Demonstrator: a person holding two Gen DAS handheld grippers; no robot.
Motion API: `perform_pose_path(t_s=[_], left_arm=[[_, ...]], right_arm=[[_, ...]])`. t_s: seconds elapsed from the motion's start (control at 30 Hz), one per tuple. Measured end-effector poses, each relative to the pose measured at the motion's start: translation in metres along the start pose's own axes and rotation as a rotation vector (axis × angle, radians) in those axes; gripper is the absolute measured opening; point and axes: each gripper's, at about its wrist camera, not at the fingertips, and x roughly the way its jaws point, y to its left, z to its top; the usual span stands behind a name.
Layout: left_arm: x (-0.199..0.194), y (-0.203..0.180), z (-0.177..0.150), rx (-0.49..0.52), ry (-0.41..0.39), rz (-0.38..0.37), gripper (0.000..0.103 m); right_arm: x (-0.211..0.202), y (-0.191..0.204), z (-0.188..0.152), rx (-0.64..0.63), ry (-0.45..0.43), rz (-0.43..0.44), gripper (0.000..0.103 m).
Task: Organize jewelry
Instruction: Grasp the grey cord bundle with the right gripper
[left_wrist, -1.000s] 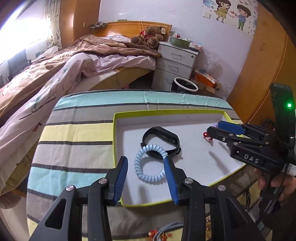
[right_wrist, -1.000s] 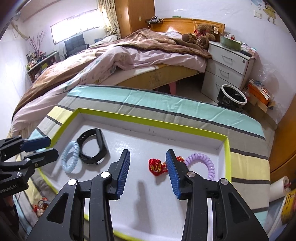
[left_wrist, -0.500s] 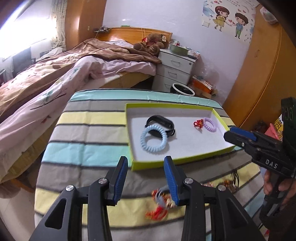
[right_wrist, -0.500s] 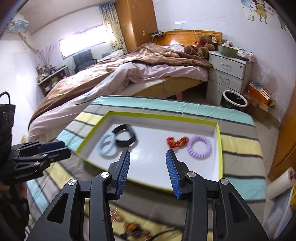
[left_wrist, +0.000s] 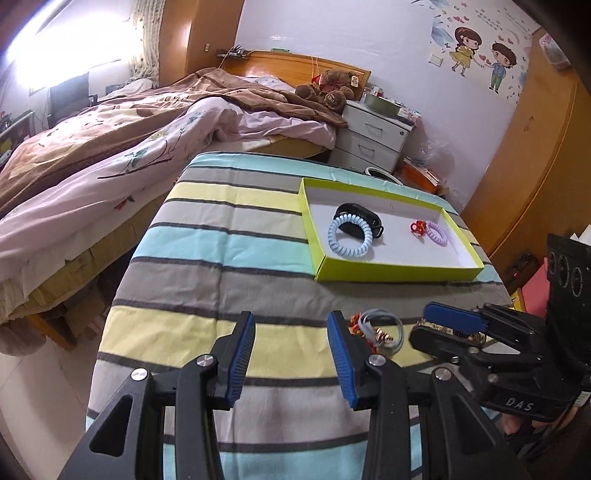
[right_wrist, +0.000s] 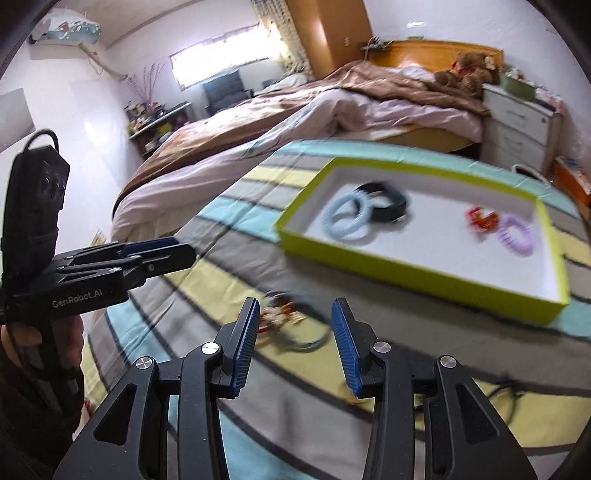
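Grippers both pulled back from the tray since 1 s ago, when they hung right over it; now tray sits well ahead. Means placing round is done, next pick starting. L gripper jaws wide apart, holding nothing. R gripper same: spread wide, empty, aimed at loose jewelry pile on the cloth, near tray's front wall; view blurred, so pieces hard to tell apart. Already in tray: blue coil band overlapping black wristband, red trinket touching purple coil band. Surface is striped tablecloth, soft, wrinkly. Bedroom w/ unmade bed, nightstand.
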Motion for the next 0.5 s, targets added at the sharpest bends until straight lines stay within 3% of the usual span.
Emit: perform_pose_path(t_s=[0.43,0.5], left_arm=[[0.001,0.013,-0.016,-0.031,0.019,-0.040,0.040],[0.002,0.014,-0.017,-0.035,0.022,-0.041,0.040]], right_arm=[[0.024,0.013,-0.002,-0.026,0.064,-0.028,0.041],[0.027,0.014,-0.003,-0.029,0.076,-0.036,0.035]])
